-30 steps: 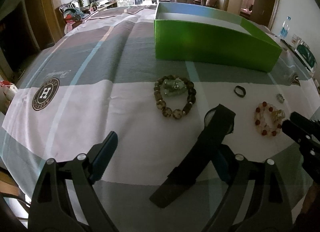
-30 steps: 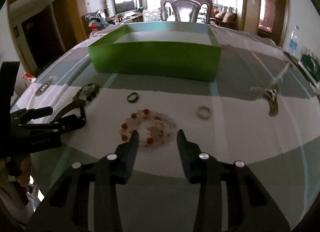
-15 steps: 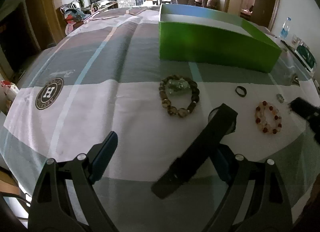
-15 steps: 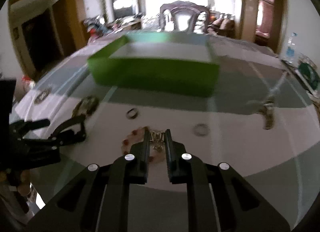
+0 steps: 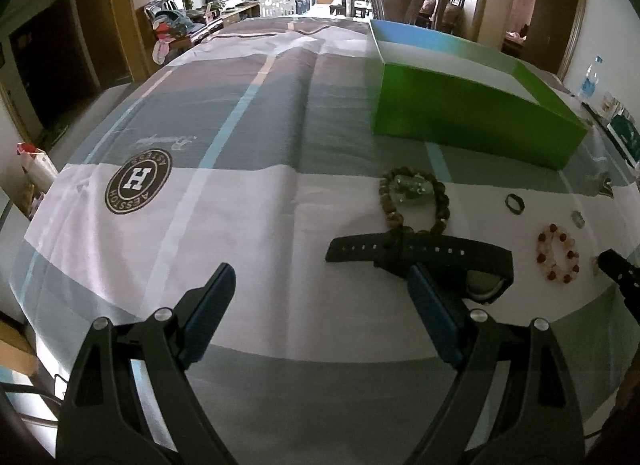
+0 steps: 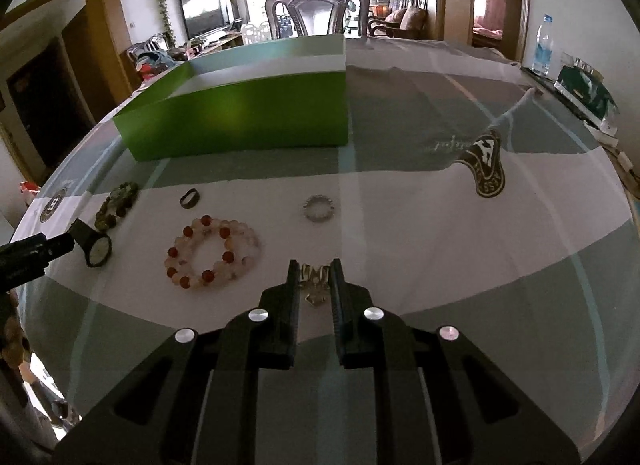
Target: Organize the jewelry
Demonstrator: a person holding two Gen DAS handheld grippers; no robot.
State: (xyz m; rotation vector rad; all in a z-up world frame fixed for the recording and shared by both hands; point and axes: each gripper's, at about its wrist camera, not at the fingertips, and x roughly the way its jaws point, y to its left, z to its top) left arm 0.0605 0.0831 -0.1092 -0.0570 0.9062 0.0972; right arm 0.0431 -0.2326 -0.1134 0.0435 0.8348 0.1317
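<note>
Left wrist view: the left gripper (image 5: 320,289) is spread wide, with nothing between its 2 blue-padded fingers (image 5: 212,297). A black watch (image 5: 424,257) lies on the tablecloth (image 5: 240,225), strap stretched sideways, its dial end just past the right-hand finger; whether that finger touches it I cannot tell. Behind the watch, touching the strap, sits a brown bead bracelet (image 5: 416,201) with a pale green piece on its far side. Farther right are a dark ring (image 5: 515,203), a small silver ring (image 5: 577,219) and a red-and-white bracelet (image 5: 558,253). The tip of the right gripper (image 5: 616,265) shows at the right edge, just beside that bracelet. The green box (image 5: 460,117) stands open behind the jewelry.

Right wrist view: the right gripper (image 6: 315,279) is nearly closed, its fingers (image 6: 292,297) pinching a small gold-and-silver trinket (image 6: 315,281), which is held just above or on the cloth. The red-and-white bracelet (image 6: 212,253) lies just left of it, apart. The silver ring (image 6: 319,208) and dark ring (image 6: 190,198) lie beyond, with the brown bracelet (image 6: 116,205) and the watch (image 6: 96,247) at far left. The green box (image 6: 240,117) stands behind.
</note>
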